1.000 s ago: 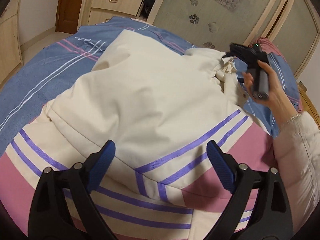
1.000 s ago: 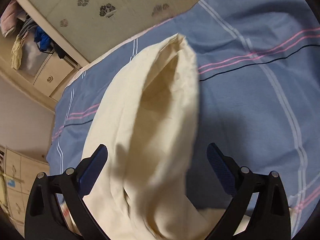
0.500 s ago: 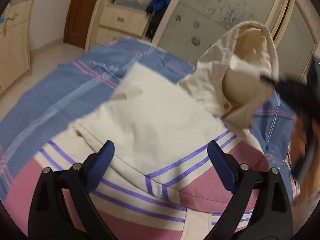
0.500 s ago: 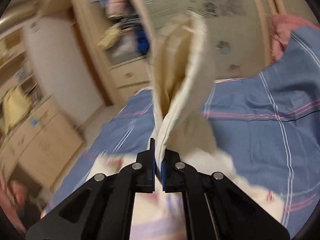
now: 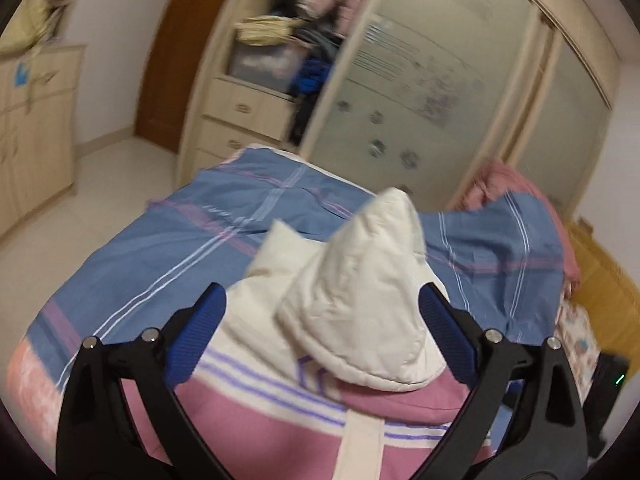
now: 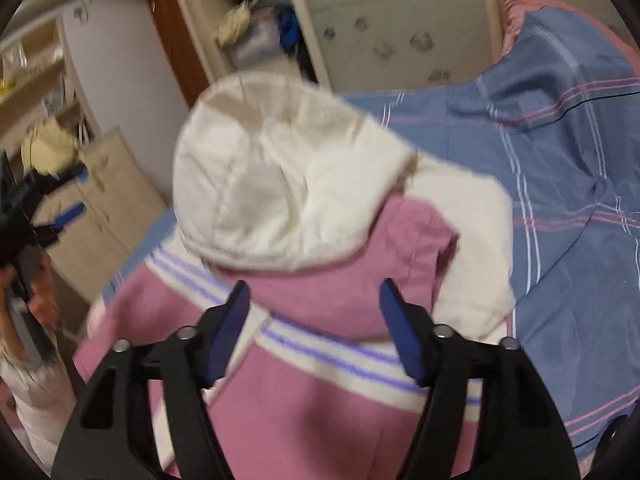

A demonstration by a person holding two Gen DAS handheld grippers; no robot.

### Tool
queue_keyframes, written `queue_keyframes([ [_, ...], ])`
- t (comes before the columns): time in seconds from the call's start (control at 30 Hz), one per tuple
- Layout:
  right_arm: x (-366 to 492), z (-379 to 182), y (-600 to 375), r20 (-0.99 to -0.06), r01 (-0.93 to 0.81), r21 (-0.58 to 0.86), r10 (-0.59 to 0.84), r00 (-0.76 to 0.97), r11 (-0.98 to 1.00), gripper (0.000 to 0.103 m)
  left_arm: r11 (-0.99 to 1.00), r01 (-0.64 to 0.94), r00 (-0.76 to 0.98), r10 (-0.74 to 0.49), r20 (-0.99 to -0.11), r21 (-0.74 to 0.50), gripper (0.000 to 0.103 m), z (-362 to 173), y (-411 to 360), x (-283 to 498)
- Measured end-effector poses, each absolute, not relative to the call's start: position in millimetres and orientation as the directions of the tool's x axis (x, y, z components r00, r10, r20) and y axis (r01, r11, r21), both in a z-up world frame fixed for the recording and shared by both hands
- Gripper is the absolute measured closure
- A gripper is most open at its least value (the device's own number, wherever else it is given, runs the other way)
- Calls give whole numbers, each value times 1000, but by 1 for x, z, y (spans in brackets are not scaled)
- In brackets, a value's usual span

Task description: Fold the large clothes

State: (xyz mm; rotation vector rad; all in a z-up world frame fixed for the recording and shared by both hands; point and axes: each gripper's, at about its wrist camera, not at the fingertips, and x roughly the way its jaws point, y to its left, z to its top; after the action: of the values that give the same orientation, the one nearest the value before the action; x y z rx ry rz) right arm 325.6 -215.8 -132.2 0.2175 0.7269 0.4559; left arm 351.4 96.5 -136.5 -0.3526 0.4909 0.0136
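Observation:
A padded jacket (image 5: 280,412), cream and pink with purple stripes, lies on the blue plaid bed. Its cream hood (image 5: 360,312) is folded down over the pink body; it also shows in the right wrist view (image 6: 272,184) above the pink part (image 6: 320,400). My left gripper (image 5: 322,336) is open and empty, hovering above the hood. My right gripper (image 6: 314,328) is open and empty above the pink body just below the hood. The left gripper (image 6: 60,216) shows blurred at the left edge of the right wrist view.
The blue plaid bedspread (image 5: 168,248) covers the bed (image 6: 568,184). A wardrobe with frosted sliding doors (image 5: 420,80) and drawers (image 5: 240,112) stands beyond. A pale cabinet (image 5: 32,128) stands left. A pink quilt (image 5: 516,184) lies at the bed's far right.
My right gripper, shut on the raised hood half a second ago, has opened and let go. The hood now lies folded down on the jacket. Both cameras have tilted up.

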Motion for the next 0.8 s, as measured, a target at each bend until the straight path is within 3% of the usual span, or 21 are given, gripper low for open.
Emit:
queue_keyframes([
  [0.03,336,-125,-211,-575,-322,363,483,661,874,48,952,-97,871,-61,-488,-291,16,-141,82,372],
  [0.1,356,-126,-182,-570,-320,365,482,666,874,48,968,-103,813,-50,-580,-229,37,-162,63,414],
  [0.17,382,-143,-158,-627,-281,293,406,665,914,51,974,-128,736,-32,-676,-186,50,-190,56,446],
  [0.23,411,-183,-146,-706,-240,261,354,613,935,58,966,-195,652,-3,-758,-172,50,-230,64,468],
  [0.3,429,-231,-138,-781,-187,228,294,551,956,65,955,-236,599,-3,-801,-181,40,-260,73,478],
  [0.4,429,-247,-136,-775,-196,226,298,557,954,64,951,-223,588,-45,-808,-216,40,-279,82,478],
  [0.47,409,-227,-146,-746,-228,280,361,559,932,56,953,-185,618,-76,-782,-239,41,-266,87,460],
  [0.53,373,-203,-168,-700,-235,342,414,582,910,24,948,-168,662,-94,-743,-270,30,-248,99,424],
  [0.57,350,-190,-184,-666,-232,364,426,612,902,19,946,-166,690,-91,-718,-279,18,-238,109,399],
  [0.63,311,-174,-216,-644,-213,380,423,637,900,15,947,-175,721,-64,-690,-270,13,-228,128,358],
  [0.8,229,-196,-299,-728,-30,333,277,628,942,12,956,-220,671,4,-741,-194,11,-239,196,284],
])
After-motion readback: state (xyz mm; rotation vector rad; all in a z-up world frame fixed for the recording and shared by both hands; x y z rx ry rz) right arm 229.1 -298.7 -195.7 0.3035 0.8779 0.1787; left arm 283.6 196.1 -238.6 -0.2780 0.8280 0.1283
